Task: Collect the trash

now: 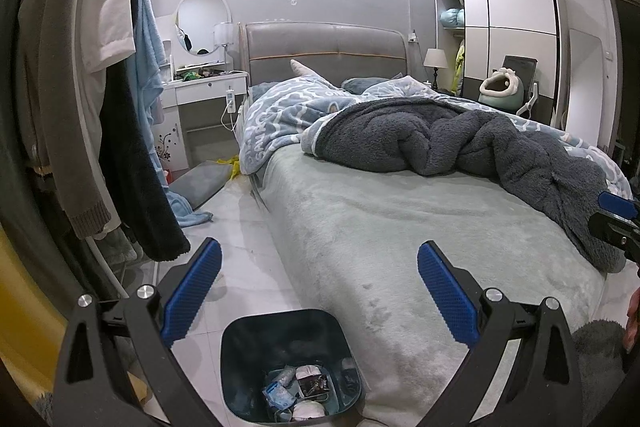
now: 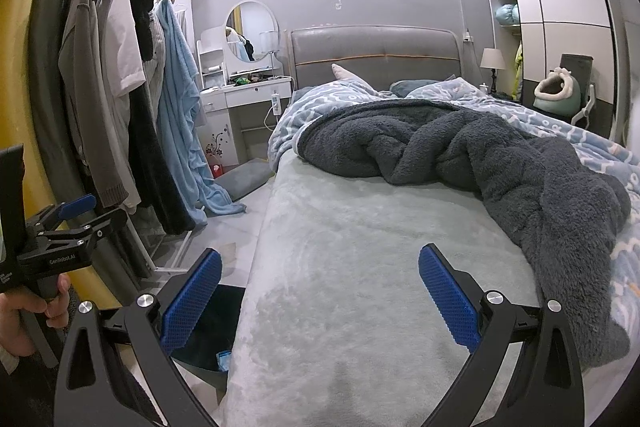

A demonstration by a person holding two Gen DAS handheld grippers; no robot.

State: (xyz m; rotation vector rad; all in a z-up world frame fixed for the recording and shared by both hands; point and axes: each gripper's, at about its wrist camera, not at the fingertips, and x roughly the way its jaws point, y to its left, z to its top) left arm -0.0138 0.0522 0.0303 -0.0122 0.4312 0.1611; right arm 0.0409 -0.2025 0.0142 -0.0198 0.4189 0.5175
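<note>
Your left hand-held gripper [image 1: 319, 291] hangs open above the bin [image 1: 256, 331] of trash [image 1: 298, 387]; your right hand-held gripper [image 2: 320, 295] gapes empty over the bed [image 2: 360, 247].

Bedroom, non-task contents
Bed [image 1: 400, 227] with rumpled grey blanket [image 1: 460, 143]; hanging clothes [image 1: 100, 87] left; round mirror [image 1: 204, 23]; white wardrobe [image 1: 512, 27]; lamp [image 1: 436, 61].

One bed, one bin, two grippers.
The room shows one bed [image 1: 400, 247], one trash bin [image 1: 240, 347], one round mirror [image 1: 204, 23], one wardrobe [image 1: 516, 27], one table lamp [image 1: 436, 61], and four blue fingers [image 1: 192, 291] in all.
</note>
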